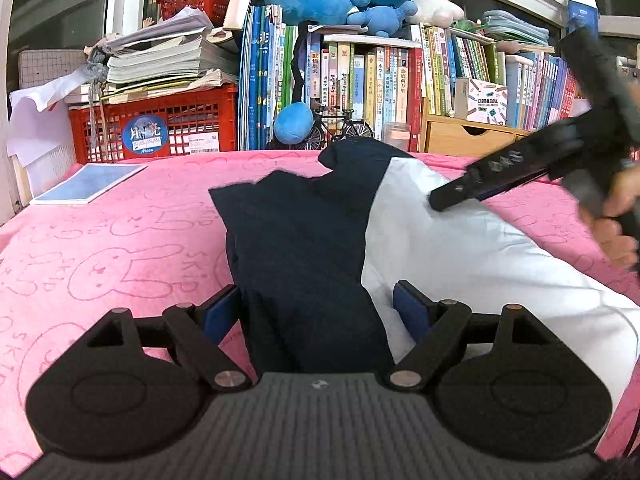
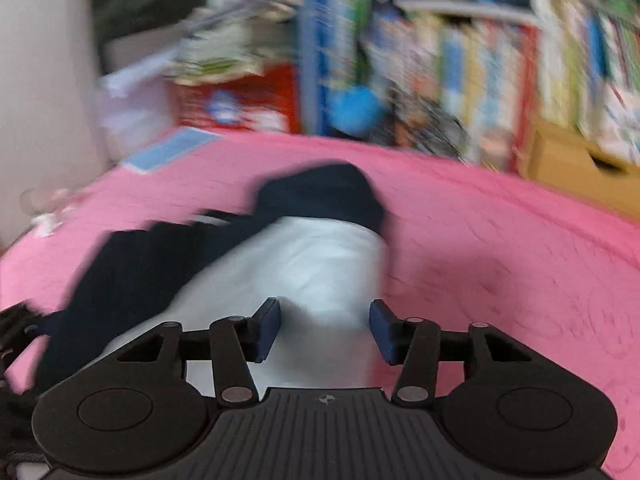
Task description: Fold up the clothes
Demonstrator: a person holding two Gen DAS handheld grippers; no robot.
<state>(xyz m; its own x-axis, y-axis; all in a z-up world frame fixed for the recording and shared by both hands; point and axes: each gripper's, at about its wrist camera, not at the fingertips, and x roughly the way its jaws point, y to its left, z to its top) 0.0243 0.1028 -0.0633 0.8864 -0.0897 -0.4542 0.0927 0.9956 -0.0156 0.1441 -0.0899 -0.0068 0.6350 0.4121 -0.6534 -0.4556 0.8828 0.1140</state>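
the navy and white garment [image 1: 320,240] lies crumpled at the centre of the pink rabbit-print blanket [image 1: 120,248]. the left gripper [image 1: 318,312] has its jaws spread, with a navy fold lying between them, not pinched. the right gripper [image 2: 325,330] hovers over the white part, jaws released; its view is badly motion-blurred, so the bookshelf [image 1: 400,80] behind smears. a hand [image 1: 616,224] is cut off at the left view's right edge.

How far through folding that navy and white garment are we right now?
Done: the navy and white garment lies on the pink blanket with a navy part lying over the white, not yet a tidy bundle.
In hand: the left gripper stands open astride a navy fold; the right gripper is open over the white part, gripping nothing.
Left: closing on the cloth and finishing the folds.
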